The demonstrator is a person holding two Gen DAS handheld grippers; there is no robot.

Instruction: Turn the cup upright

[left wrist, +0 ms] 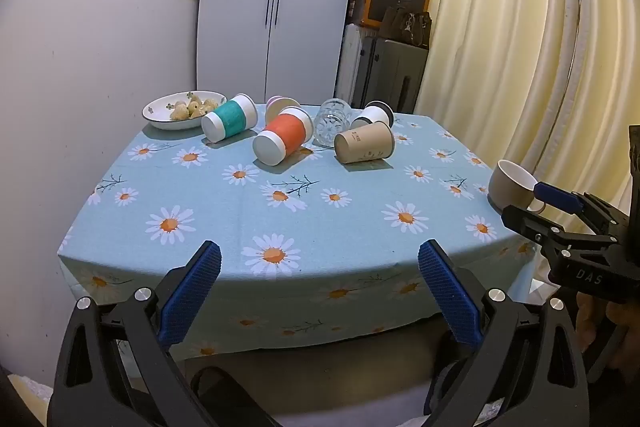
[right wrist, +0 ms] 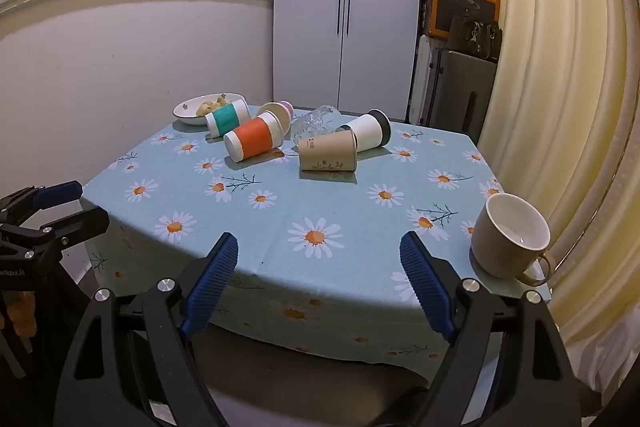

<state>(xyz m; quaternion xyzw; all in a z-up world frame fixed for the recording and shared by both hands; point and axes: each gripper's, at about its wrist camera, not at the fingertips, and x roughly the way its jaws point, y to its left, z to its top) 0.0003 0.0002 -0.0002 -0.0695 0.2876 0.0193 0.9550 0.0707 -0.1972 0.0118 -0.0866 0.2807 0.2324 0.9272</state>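
Observation:
Several cups lie on their sides at the far part of the table: a teal-banded cup, an orange-banded cup, a pink cup, a clear glass, a brown paper cup and a white cup with a black lid. A beige mug stands upright at the near right corner. My left gripper and right gripper are both open and empty, short of the near table edge.
The table has a blue daisy tablecloth. A white bowl of food sits at the far left. A wall is left, a white cabinet behind, boxes and a suitcase back right, curtains right.

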